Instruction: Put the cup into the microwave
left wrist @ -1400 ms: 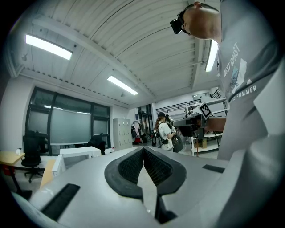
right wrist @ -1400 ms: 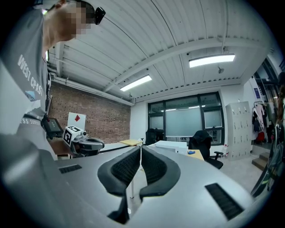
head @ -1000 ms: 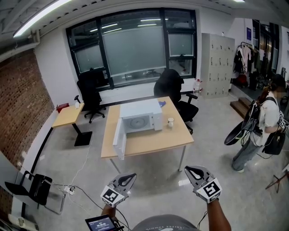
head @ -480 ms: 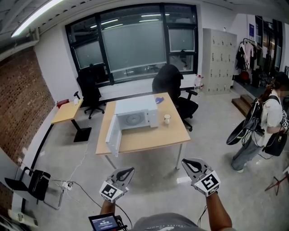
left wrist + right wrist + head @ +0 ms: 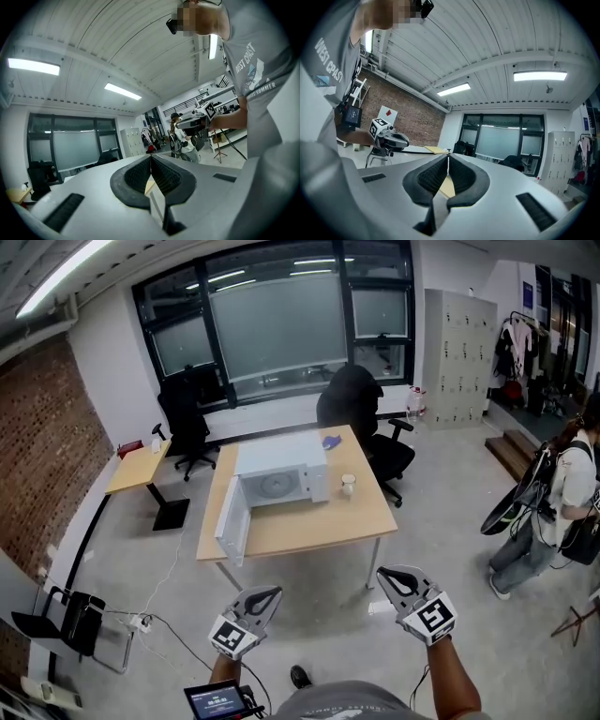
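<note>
A small white cup [image 5: 348, 485] stands on the wooden table [image 5: 309, 531], just right of the white microwave [image 5: 281, 472]. The microwave's door [image 5: 232, 521] hangs open toward the table's front left. My left gripper [image 5: 270, 593] and right gripper [image 5: 386, 576] hover over the floor, well short of the table's near edge. Both point level at the table, with their jaws shut and nothing between them. In the left gripper view the pads [image 5: 151, 157] meet at the tips; in the right gripper view the pads [image 5: 448, 154] do too.
Black office chairs [image 5: 361, 413] stand behind the table by the window. A smaller desk [image 5: 136, 468] sits at the left near the brick wall. A person with bags [image 5: 562, 493] stands at the right. A folding chair [image 5: 75, 629] and cables lie on the floor at the left.
Both grippers have moved forward toward the table, which now sits lower and larger in the head view. The person at the right has shifted further right. Both grippers' jaws stay shut.
</note>
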